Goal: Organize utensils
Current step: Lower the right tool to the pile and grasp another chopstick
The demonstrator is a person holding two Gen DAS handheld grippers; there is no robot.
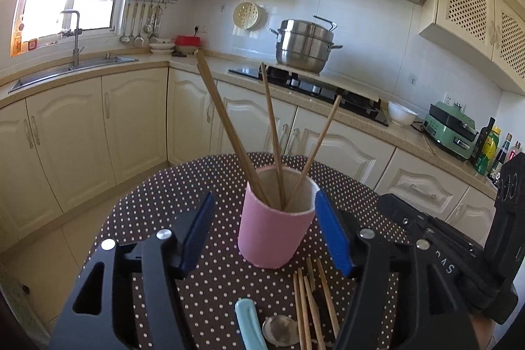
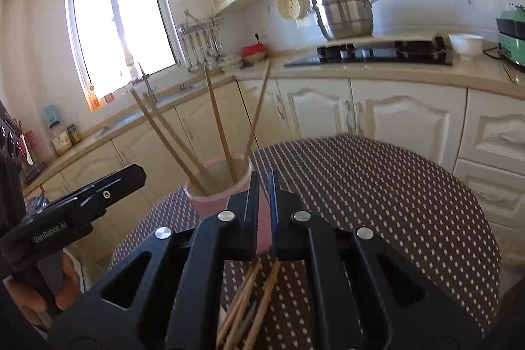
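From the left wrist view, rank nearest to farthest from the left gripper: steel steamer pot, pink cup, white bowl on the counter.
1. Pink cup, on the dotted table between the open left gripper fingers.
2. White bowl, on the counter, right of the stove.
3. Steel steamer pot, on the stove against the back wall.

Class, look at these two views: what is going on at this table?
A person with a claw in each hand is sorting chopsticks into a pink cup on the dotted table. Several chopsticks already stand in the cup. The left claw is open around it. The right claw is nearly shut above loose chopsticks beside a spoon.
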